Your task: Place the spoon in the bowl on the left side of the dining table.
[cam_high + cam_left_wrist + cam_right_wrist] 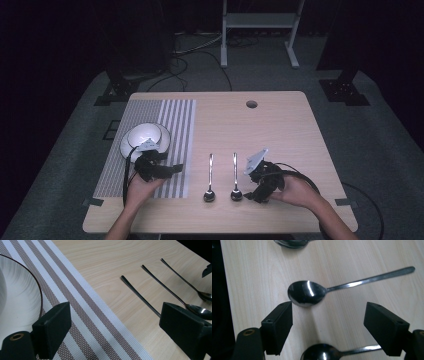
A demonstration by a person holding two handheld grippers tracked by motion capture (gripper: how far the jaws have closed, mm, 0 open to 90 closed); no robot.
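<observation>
Judging from how things lie, I'd say this job has hardly begun, though nobody has told me what it is. At the left of the high view a white bowl sits on a plate, and both rest on a striped mat. Lower centre in that view, two spoons lie side by side on the bare bench, handles pointing up the frame and well apart from the mat. The two gripper views show three spoons in a row, so I take it one lies under the right gripper.

The left gripper hovers at the mat's right edge, just below the bowl in the frame. Its fingers are spread wide with nothing between them but mat and bench.

The right gripper is low at the round ends of the spoons. In its own view the fingers are also wide apart and empty. The middle spoon has its round end just beyond the left fingertip, and another spoon lies between the fingers at the bottom edge. Neither looks touched.

My guess is that a spoon is meant for the bowl or the mat. If so, the picking up, the carrying and the setting down are all left to do.
</observation>
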